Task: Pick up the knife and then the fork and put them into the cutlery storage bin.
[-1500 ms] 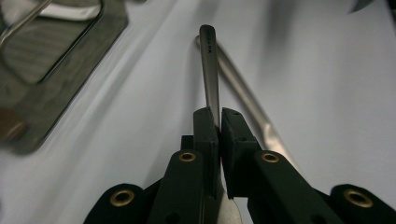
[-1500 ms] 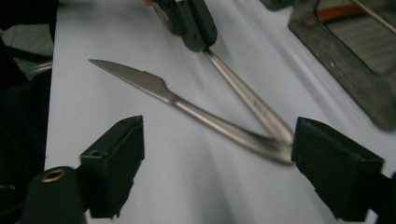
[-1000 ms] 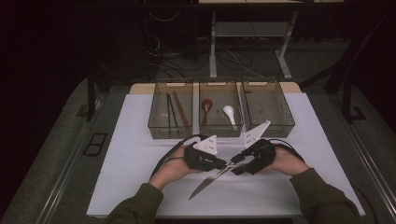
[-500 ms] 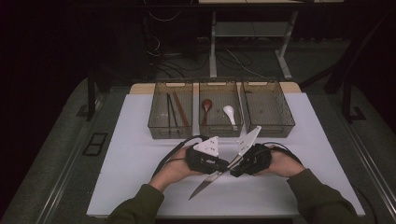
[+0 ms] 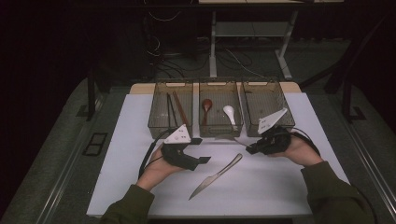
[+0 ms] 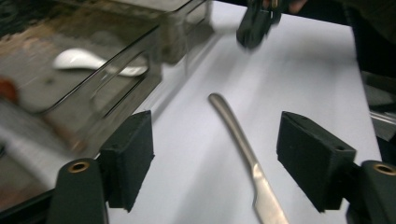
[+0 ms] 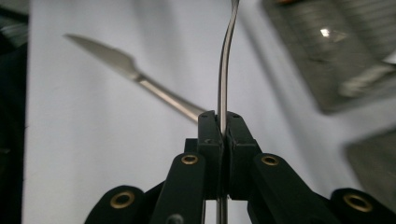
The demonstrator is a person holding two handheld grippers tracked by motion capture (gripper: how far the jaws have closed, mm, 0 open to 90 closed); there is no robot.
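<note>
Black jaws of my left gripper (image 5: 201, 150) have just been opening and stand spread beside the knife (image 5: 215, 176), which lies loose on the white table (image 5: 289, 186). My right gripper (image 7: 223, 126) pinches a thin metal utensil (image 7: 224, 60) edge-on. I'd keep that squeeze firm and lift it clear of the tray rim (image 5: 256, 83).

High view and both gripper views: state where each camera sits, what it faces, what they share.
High view: above the person's side, looking forward and down at the table; forearms, left hand-held gripper, right hand-held gripper show.
Left gripper view: rides that gripper; its jaws, just opening and empty, frame knife and tray.
Right gripper view: rides that gripper; jaws shut on a metal utensil.
Shared: all three show the knife.
</note>
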